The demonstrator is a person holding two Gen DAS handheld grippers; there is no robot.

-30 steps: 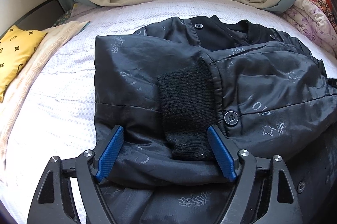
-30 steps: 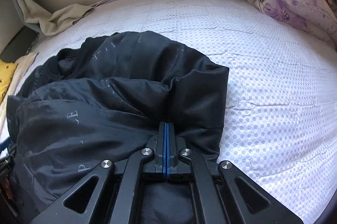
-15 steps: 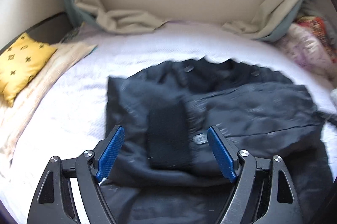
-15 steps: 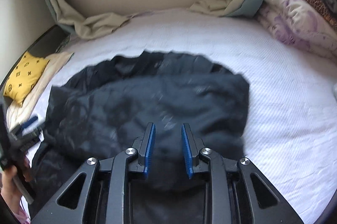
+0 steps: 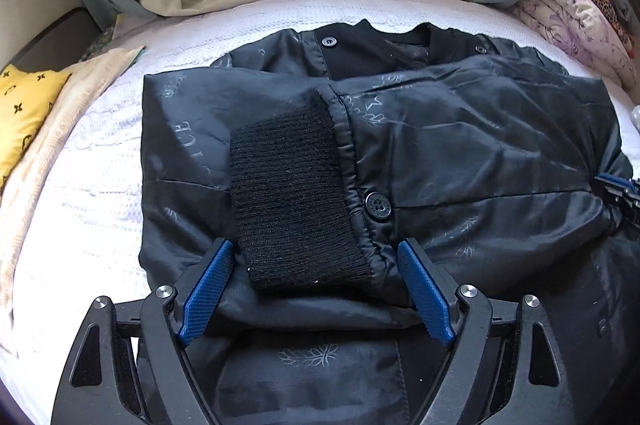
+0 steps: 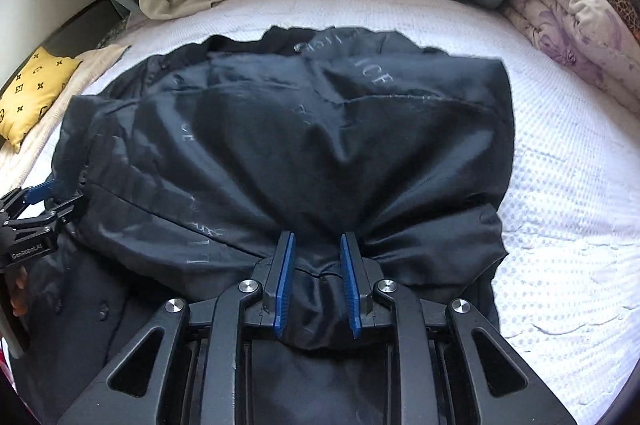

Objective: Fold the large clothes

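We see the black jacket (image 5: 440, 153) folded on the white bed (image 5: 100, 185), knit cuff (image 5: 296, 201) on top. Left gripper (image 5: 316, 289) fingers wide apart straddling the cuff. Right gripper (image 6: 316, 281) fingers partly apart around bunched jacket fabric.

Jacket (image 6: 304, 153): black, heaped mid-frame on white bedspread (image 6: 560, 185).
Right gripper (image 6: 316, 285): blue pads parted, bunched fabric lying between.
Left gripper (image 6: 48, 201): seen at left edge.
Yellow cushion (image 6: 36, 89): upper left.

Black jacket (image 5: 460, 153) — sleeves folded across, knit cuff (image 5: 292, 193) on top.
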